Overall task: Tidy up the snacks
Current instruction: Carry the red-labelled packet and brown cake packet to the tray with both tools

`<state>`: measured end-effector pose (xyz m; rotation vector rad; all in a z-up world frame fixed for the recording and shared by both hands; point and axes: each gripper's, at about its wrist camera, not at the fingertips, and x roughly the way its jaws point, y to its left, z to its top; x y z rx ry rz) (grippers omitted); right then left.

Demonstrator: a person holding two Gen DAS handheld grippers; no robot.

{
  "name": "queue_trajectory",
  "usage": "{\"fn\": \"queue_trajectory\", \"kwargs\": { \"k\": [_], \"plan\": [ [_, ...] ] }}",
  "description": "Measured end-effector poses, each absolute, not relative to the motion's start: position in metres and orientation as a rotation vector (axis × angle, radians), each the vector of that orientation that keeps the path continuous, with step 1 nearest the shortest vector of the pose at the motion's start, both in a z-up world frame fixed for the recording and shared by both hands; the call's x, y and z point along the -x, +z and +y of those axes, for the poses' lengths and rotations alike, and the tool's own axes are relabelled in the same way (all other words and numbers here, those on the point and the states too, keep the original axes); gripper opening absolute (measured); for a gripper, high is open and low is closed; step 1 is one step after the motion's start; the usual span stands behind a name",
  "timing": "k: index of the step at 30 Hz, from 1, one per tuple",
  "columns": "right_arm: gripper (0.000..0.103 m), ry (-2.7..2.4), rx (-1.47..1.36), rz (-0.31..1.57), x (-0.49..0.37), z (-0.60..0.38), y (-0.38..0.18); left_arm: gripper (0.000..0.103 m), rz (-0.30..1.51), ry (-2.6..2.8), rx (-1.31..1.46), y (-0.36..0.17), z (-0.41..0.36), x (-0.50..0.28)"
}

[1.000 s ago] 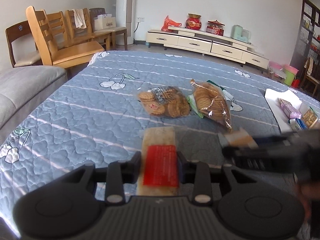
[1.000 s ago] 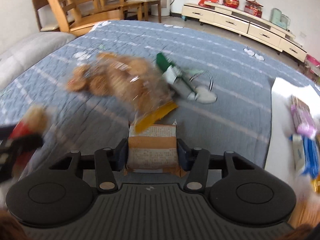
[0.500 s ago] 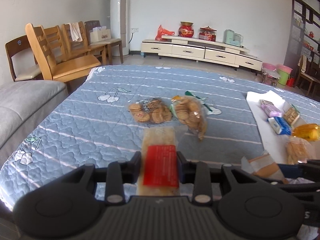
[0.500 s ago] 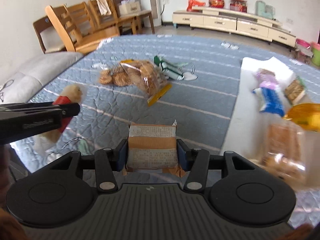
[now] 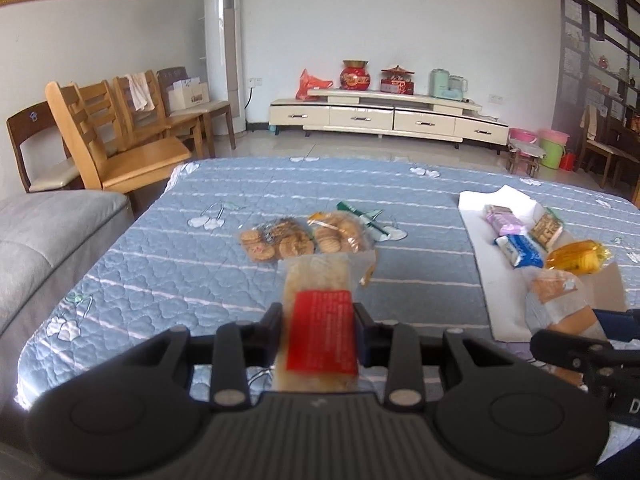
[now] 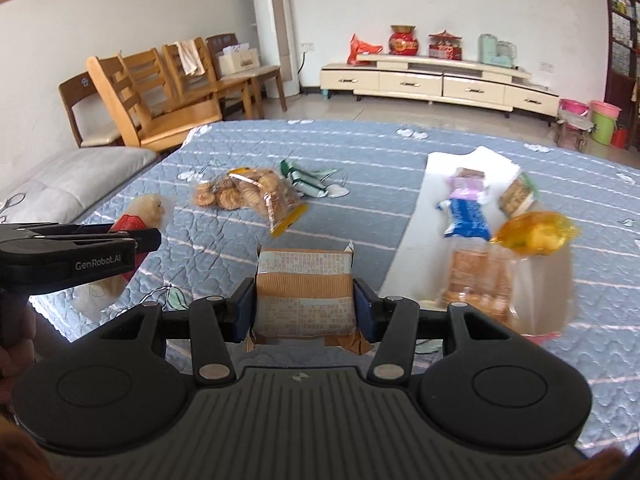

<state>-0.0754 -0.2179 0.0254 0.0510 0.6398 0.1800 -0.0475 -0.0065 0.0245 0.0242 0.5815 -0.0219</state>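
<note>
1. White tray (image 6: 436,184): purple (image 6: 466,184), blue (image 6: 466,216), yellow packets (image 6: 536,234).
2. My left tongs (image 5: 320,332) clamp red-label snack (image 5: 322,336); right tongs (image 6: 305,304) clamp brown pack (image 6: 305,296), beside tray.
3. Only right view shows left tongs' side.

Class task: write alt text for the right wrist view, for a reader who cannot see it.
The right gripper is clamped on a tan snack packet above a blue quilted bed. Bagged biscuits lie ahead, more snacks on a white sheet at right; the left gripper enters from the left.
</note>
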Motion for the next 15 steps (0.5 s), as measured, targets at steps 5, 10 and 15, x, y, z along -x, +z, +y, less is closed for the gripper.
{"fn": "queue_trajectory", "kwargs": {
  "k": [5,10,15],
  "plan": [
    [0.063,0.157,-0.059,0.614,0.085,-0.228,0.030,0.034,0.563,-0.033,-0.030,0.032,-0.014,0.054],
    [0.063,0.135,-0.074,0.602,0.091,-0.237,0.029,0.034,0.545,-0.043,-0.046,0.037,-0.021,0.060],
    [0.063,0.115,-0.076,0.589,0.100,-0.244,0.031,0.034,0.540,-0.052,-0.049,0.040,-0.026,0.063]
  ]
}}
